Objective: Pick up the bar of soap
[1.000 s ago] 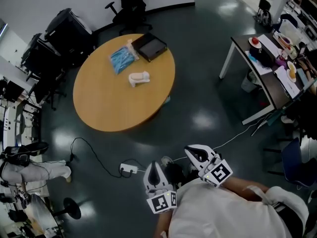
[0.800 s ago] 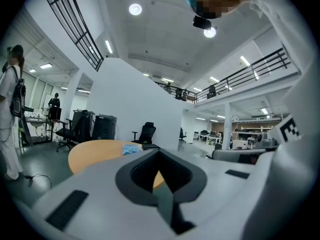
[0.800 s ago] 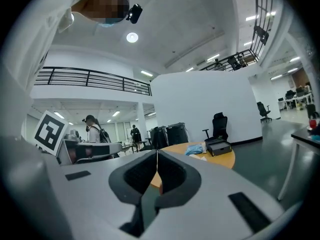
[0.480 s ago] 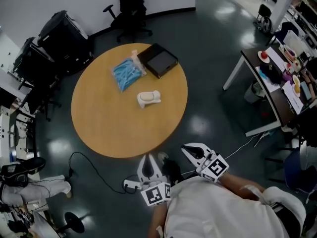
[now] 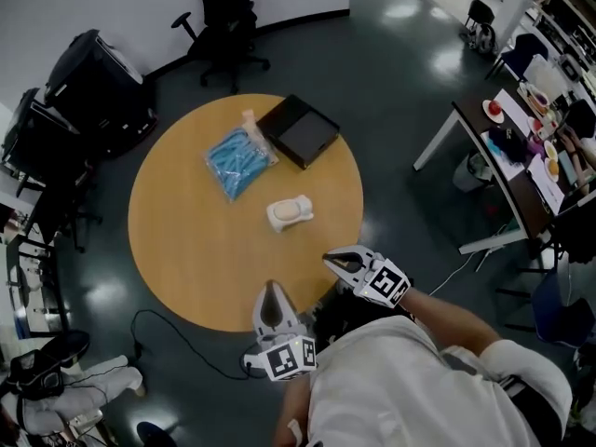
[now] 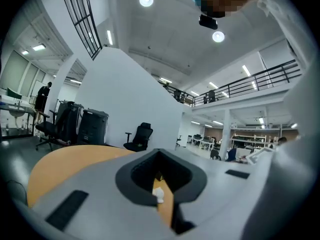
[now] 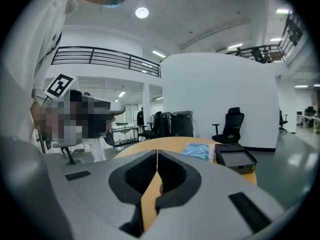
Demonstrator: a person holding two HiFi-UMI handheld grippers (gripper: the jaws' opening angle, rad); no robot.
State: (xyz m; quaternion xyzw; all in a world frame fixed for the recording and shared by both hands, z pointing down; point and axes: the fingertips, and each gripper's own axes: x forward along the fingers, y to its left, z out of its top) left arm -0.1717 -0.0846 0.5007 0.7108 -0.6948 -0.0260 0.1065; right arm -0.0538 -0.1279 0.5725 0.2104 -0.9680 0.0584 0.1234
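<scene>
Tabletop: a round wooden tabletop (image 5: 186,250) stood on a dark glossy floor (image 5: 391,82), seen from above in the head view.
Soap: the bar of soap (image 5: 290,213), pale cream, lay on the tabletop a little right of its middle, with neither tool touching it.
Neighbours: a blue packet (image 5: 239,160) lay beyond the soap toward the far left, and a black box (image 5: 299,129) sat just beside the packet near the far edge.
Left tool: the left tool (image 5: 270,291) hovered over the near edge of the tabletop, pointing toward the soap and well short of it. In the left gripper view its jaws stood together at the tips (image 6: 159,156) and held nothing.
Right tool: the right tool (image 5: 333,259) was over the near right rim of the tabletop, nearer to the soap than the left one yet apart from it. In the right gripper view its jaws were pressed together (image 7: 157,154) with nothing between them.
Right gripper view: past the closed tips the blue packet (image 7: 196,151) and the black box (image 7: 235,160) showed side by side on the tabletop (image 7: 150,146), with an office chair (image 7: 231,124) behind them by a white wall.
Surroundings: the office chair (image 5: 223,7) stood beyond the tabletop, a desk (image 5: 503,166) crowded with small things stood at the right, and a cable (image 5: 177,338) trailed over the floor at the near left.
Person: a white shirt (image 5: 400,389) filled the lower right of the head view.
</scene>
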